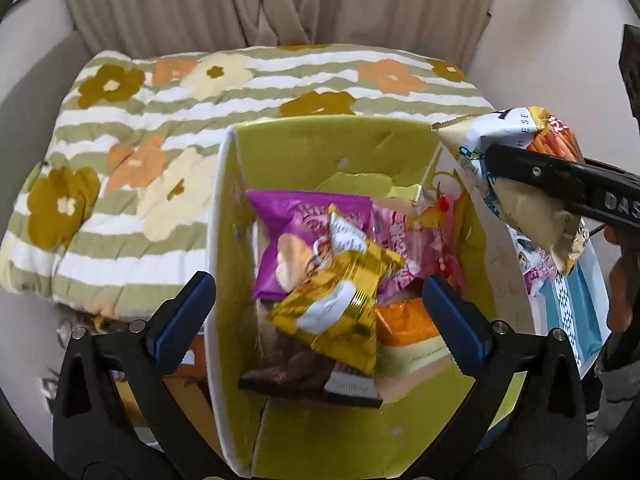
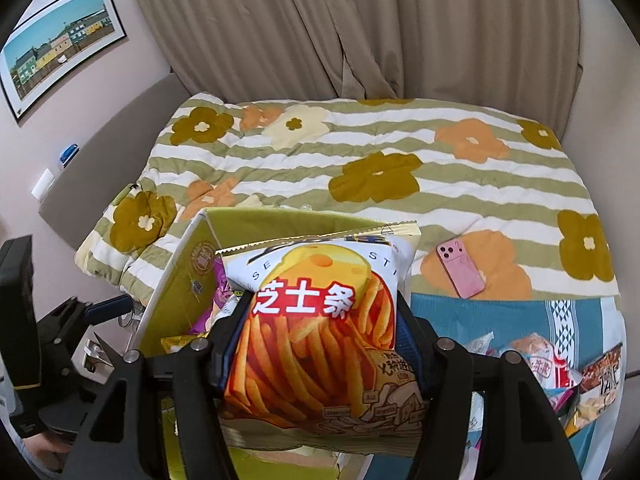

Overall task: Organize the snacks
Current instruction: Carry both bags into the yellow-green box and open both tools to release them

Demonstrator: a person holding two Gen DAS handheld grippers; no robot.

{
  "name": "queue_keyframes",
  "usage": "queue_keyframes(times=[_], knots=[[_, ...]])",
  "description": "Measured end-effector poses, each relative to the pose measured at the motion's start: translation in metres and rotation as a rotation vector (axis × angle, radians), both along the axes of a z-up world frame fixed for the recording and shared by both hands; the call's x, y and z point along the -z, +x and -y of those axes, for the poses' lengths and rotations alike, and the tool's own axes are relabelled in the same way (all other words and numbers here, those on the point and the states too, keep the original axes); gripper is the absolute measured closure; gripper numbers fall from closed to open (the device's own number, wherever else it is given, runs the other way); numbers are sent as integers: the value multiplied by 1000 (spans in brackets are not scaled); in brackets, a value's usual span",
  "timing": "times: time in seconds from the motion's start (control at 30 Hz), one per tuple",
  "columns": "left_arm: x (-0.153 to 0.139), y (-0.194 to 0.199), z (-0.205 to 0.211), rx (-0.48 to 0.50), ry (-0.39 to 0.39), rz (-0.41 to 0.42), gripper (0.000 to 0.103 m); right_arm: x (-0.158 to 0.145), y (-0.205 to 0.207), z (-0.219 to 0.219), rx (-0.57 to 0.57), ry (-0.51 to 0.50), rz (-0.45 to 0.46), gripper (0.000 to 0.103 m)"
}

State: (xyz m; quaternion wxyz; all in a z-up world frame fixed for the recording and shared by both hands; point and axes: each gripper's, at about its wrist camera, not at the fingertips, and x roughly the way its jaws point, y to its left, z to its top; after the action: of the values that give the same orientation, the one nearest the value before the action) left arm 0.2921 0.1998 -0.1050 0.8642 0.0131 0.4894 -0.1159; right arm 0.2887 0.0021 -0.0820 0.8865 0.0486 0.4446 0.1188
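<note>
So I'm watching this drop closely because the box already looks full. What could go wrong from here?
1. The green box is already heaped with packets, topped by a gold one; the cheese stick bag may slide off or push others out.
2. The right gripper clamps the puffy bag mid-body, so the sticks could be crushed.
3. The open left gripper hangs over the box, in the bag's way.

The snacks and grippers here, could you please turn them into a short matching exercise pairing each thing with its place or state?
Things:
1. cheese stick bag
2. gold packet
3. pink phone
4. left gripper

Places or states:
A. lying on the flowered blanket
B. open, holding nothing
C. gripped by the right gripper
D. inside the green box

Pairs: 1-C, 2-D, 3-A, 4-B
</note>
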Motion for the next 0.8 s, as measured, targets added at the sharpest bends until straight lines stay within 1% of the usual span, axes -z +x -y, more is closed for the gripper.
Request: queue_keyframes(times=[0.13, 0.33, 0.47, 0.53, 0.57, 0.6, 0.8], knots=[[1, -3, -10, -13, -18, -2, 1, 5, 12, -4, 20, 4, -21, 43], [0, -1, -17, -33, -4, 12, 1, 12, 34, -18, 12, -3, -31, 43], [2, -3, -21, -44, 3, 11, 1, 22, 46, -25, 2, 7, -58, 41], [4, -4, -23, -48, 4, 6, 1, 26, 47, -26, 5, 10, -54, 30], [5, -5, -24, -52, 5, 4, 1, 27, 46, -26, 8, 16, -48, 14], [6, -6, -25, -55, 4, 4, 1, 26, 45, -26, 10, 26, -37, 2], [6, -11, -32, -76, -14, 4, 1, 20, 29, -29, -11, -13, 12, 1]])
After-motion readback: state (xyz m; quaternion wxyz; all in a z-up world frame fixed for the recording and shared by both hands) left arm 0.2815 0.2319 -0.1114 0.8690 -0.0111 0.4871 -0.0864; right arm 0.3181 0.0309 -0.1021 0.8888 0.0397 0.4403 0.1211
